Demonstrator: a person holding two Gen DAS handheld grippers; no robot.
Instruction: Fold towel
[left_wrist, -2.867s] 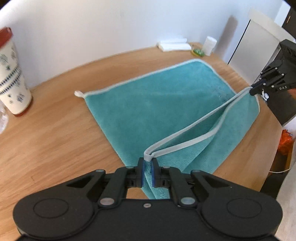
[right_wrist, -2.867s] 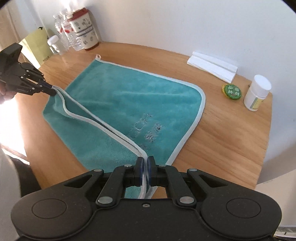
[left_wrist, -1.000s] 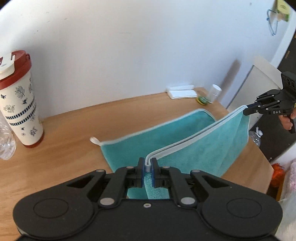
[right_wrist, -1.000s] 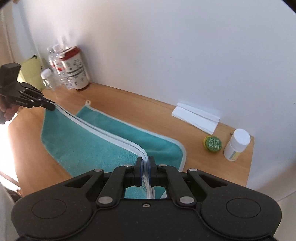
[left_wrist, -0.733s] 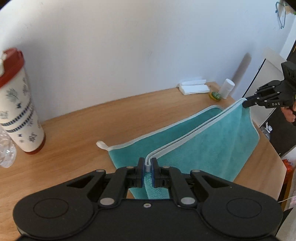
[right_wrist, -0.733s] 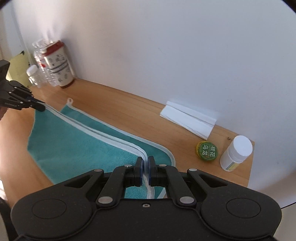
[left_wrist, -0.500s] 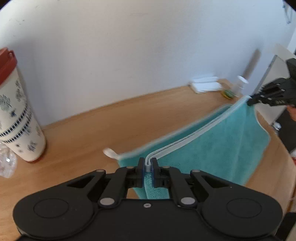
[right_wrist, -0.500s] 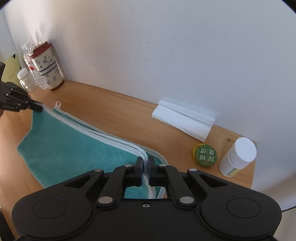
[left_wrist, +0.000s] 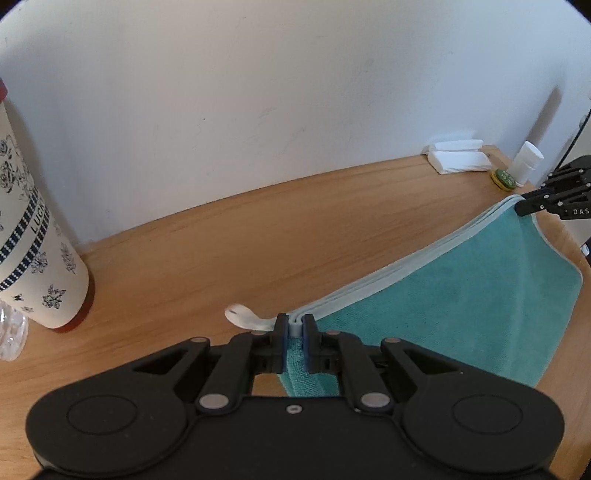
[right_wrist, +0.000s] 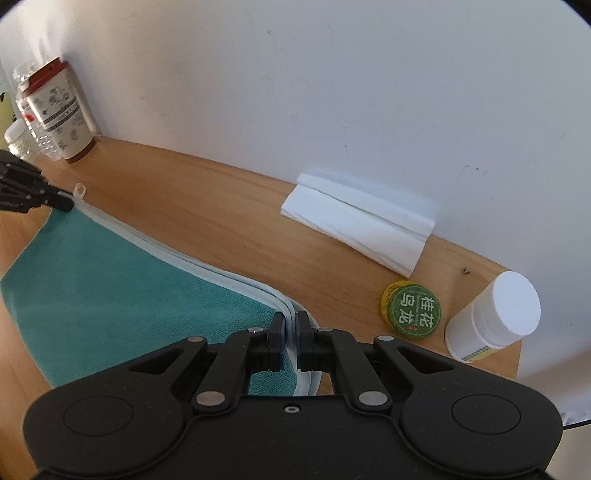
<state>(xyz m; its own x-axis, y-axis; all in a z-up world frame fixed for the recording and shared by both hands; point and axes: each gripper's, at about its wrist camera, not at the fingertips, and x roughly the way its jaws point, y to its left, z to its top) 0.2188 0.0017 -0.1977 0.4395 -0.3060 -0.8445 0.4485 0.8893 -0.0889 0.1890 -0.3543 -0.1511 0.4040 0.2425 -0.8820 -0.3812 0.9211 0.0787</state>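
Note:
A teal towel (left_wrist: 461, 295) with pale grey trim lies folded over on the wooden table (left_wrist: 229, 243). Its near edge now rests on its far edge, and the stacked hems run between my two grippers. My left gripper (left_wrist: 294, 328) is shut on the towel's left corner, beside the white hanging loop (left_wrist: 242, 318). My right gripper (right_wrist: 290, 325) is shut on the right corner of the towel (right_wrist: 110, 280). Each gripper shows in the other's view: the right gripper (left_wrist: 524, 207) at far right, the left gripper (right_wrist: 64, 201) at far left.
A tall floral cup (left_wrist: 29, 236) with a red base stands at the left by clear bottles (right_wrist: 26, 122). Folded white tissues (right_wrist: 354, 225), a green tin (right_wrist: 413, 308) and a white pill bottle (right_wrist: 495, 317) sit near the wall at the right.
Both grippers carried the near towel edge forward and down until it met the far edge. The towel went from hanging raised to lying folded in half.

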